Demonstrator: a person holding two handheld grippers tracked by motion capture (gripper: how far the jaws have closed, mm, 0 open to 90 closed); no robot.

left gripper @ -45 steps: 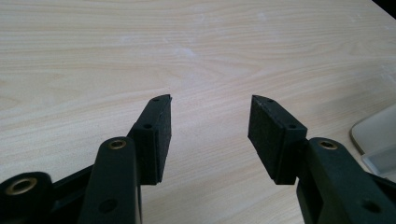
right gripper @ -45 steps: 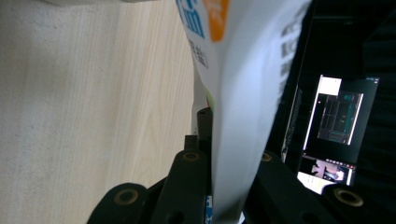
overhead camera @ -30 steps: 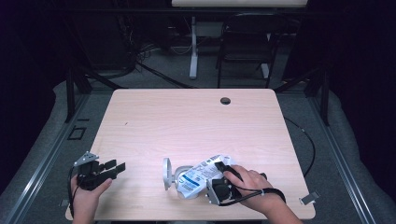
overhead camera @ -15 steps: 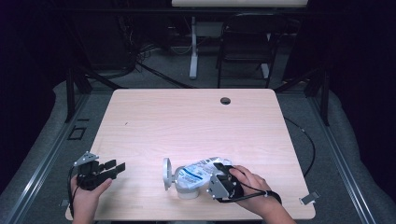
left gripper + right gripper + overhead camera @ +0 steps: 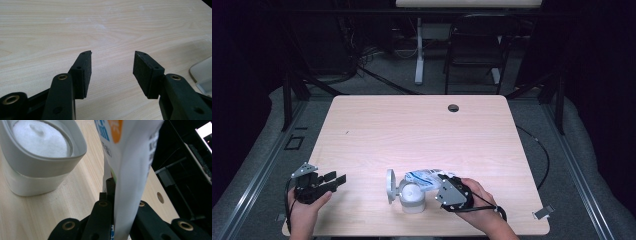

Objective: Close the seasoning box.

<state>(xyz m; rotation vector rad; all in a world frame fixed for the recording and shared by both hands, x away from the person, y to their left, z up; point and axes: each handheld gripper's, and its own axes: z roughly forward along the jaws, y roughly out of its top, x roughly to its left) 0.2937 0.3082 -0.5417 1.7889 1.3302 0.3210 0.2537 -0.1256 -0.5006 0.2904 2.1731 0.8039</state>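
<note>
A white container (image 5: 413, 199) (image 5: 37, 167) holding white powder (image 5: 40, 140) stands near the table's front edge. Its lid (image 5: 390, 185) stands on edge just left of it, and the lid's (image 5: 203, 75) edge also shows in the left gripper view. My right gripper (image 5: 439, 184) (image 5: 113, 187) is shut on a white bag (image 5: 424, 176) (image 5: 132, 157) with blue and orange print. It holds the bag tilted over the container's far right side. My left gripper (image 5: 337, 178) (image 5: 112, 70) rests open at the table's front left, with bare wood between its jaws.
The wooden table (image 5: 412, 130) has a round cable hole (image 5: 453, 107) near its far edge. A chair (image 5: 474, 55) and a stand leg (image 5: 418, 55) are on the floor beyond it. A small metal piece (image 5: 543, 212) lies by the front right corner.
The bag has shifted slightly in the right gripper's hold, and more of the container's open top shows now. The left gripper has not moved.
</note>
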